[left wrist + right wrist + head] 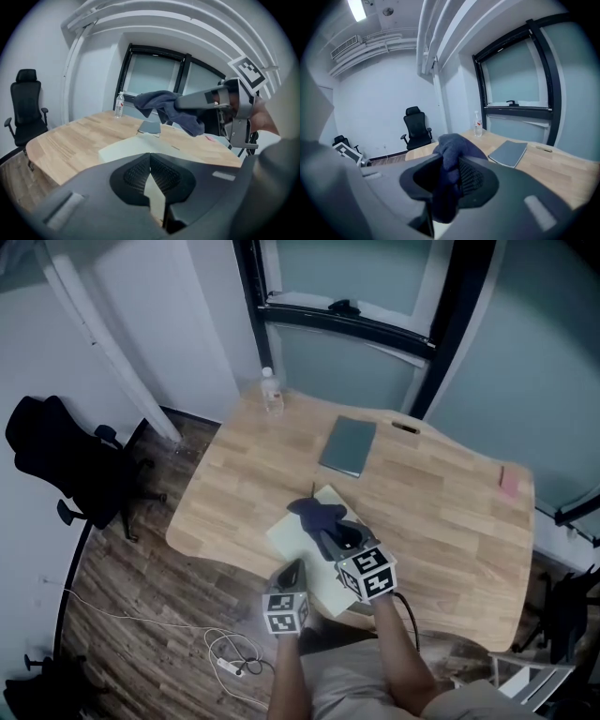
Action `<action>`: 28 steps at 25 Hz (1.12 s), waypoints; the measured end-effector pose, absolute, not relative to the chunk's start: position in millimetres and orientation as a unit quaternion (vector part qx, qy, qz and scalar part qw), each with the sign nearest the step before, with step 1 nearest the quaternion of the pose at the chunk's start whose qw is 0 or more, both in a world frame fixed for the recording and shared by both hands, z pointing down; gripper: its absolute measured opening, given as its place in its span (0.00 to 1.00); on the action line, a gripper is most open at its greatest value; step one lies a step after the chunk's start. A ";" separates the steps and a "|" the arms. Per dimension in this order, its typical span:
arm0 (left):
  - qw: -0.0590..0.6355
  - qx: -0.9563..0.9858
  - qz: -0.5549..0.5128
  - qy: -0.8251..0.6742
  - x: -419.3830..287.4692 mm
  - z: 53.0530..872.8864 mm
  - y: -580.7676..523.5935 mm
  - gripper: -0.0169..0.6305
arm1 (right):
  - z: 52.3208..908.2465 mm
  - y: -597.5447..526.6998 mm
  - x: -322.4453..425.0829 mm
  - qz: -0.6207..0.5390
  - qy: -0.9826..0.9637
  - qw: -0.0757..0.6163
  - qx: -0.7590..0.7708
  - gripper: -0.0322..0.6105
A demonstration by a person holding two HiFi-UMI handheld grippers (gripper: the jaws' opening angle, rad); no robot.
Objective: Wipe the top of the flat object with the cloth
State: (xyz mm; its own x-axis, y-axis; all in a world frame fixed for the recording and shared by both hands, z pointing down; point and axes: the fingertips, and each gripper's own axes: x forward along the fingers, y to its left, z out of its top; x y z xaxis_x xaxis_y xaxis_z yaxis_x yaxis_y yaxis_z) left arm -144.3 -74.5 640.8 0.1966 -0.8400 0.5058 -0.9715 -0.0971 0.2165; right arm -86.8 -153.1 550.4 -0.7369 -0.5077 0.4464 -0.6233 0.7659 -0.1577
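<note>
Right gripper: your right gripper (330, 538) (449, 176) is clenched on the dark blue cloth (319, 515) (450, 150); a bunch of fabric sits between its jaws and bulges out past the tips.
Cloth: it hangs from those jaws above the far part of the pale cream flat rectangular board (292, 532). In the left gripper view the cloth (164, 110) hangs clear of the board's surface (131, 147).
Left gripper: your left gripper (292, 568) (150, 157) has its jaws pressed together at the tips. Only the pale board shows through the narrow wedge below them.
Left gripper's place: at the board's near edge, just beside your right gripper.
Board: it lies flat at the front edge of the light wooden table (441, 521), turned at an angle to that edge.
Further back: a grey notebook (348, 446) (508, 153) lies flat beyond the board, well apart from it. A clear plastic water bottle (272, 392) (119, 105) stands upright near the far edge.
Off the table: a black office chair (56, 456) (26, 110) stands on the wood floor to your left.
</note>
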 end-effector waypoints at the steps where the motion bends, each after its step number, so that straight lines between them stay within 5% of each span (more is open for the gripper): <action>1: 0.257 0.728 0.132 -0.621 -142.9 643.8 -79.8 0.04 | 556.2 -158.7 -86.4 0.152 -0.918 0.194 0.310 0.21; 16: 0.262 0.757 0.161 -0.576 -122.0 676.3 -154.0 0.04 | 601.3 -233.6 -60.3 0.135 -0.897 0.243 0.344 0.21; 28: 0.252 0.776 0.298 -0.496 -91.5 712.0 -168.6 0.04 | 642.6 -263.8 -73.0 0.128 -0.892 0.276 0.335 0.21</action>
